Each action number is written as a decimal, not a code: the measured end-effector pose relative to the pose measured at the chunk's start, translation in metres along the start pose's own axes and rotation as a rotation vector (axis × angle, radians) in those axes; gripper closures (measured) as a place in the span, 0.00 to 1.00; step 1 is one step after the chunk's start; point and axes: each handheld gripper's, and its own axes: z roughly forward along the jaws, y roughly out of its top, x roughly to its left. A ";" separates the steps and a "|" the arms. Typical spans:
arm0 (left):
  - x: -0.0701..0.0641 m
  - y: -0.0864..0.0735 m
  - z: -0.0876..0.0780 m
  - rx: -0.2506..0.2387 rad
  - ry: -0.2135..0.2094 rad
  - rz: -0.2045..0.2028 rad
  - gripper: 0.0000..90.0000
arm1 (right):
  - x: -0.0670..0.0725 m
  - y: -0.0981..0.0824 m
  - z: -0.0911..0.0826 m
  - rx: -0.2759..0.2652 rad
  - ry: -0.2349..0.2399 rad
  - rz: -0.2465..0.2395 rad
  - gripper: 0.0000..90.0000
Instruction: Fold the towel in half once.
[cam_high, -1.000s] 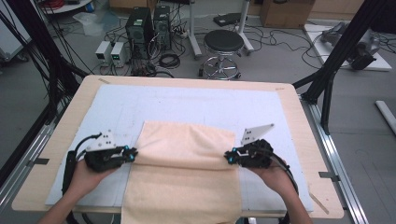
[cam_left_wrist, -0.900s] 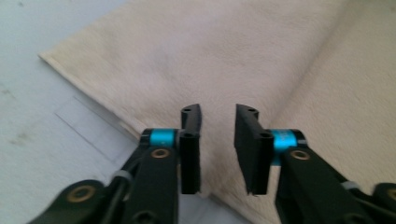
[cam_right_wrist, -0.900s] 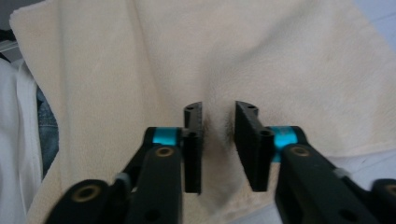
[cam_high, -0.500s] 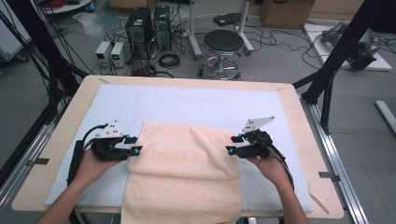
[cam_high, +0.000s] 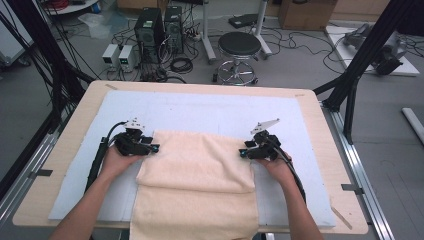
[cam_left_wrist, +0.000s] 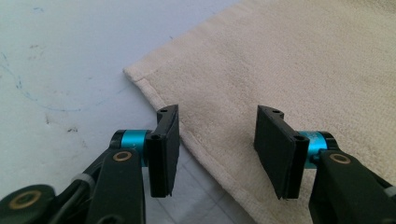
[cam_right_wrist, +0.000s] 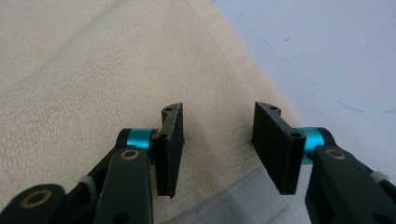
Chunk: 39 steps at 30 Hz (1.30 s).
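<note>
A cream towel (cam_high: 195, 165) lies folded on the pale blue mat (cam_high: 210, 112), its lower layer reaching over the table's near edge. My left gripper (cam_high: 155, 148) rests at the towel's far left corner and is open. Its jaws have just been opening. In the left gripper view the left gripper (cam_left_wrist: 217, 140) stands over the hemmed edge of the towel (cam_left_wrist: 303, 60) without pressing it. My right gripper (cam_high: 242, 153) sits at the far right corner, open, though its jaws have just been closing a little. In the right gripper view the right gripper (cam_right_wrist: 217, 140) spans the hem of the towel (cam_right_wrist: 93, 70).
The wooden table (cam_high: 65, 145) borders the mat on all sides. Black frame posts (cam_high: 360, 65) stand at both sides of the table. On the floor beyond it are a stool (cam_high: 239, 47), computer towers (cam_high: 150, 30) and cables.
Both hands have moved away from the person along the towel's sides to its far corners. Both grippers, shut a second ago, now stand open.
</note>
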 end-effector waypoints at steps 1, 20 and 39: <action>-0.001 0.000 0.000 0.002 0.008 0.014 0.57 | 0.000 0.000 0.000 0.002 -0.005 0.000 0.62; 0.005 0.004 -0.019 -0.046 -0.060 -0.069 0.94 | -0.005 0.017 -0.007 -0.008 0.092 0.036 0.94; -0.080 -0.022 -0.131 -0.211 -0.207 0.158 0.70 | 0.100 0.001 -0.113 -0.169 0.234 -0.142 0.72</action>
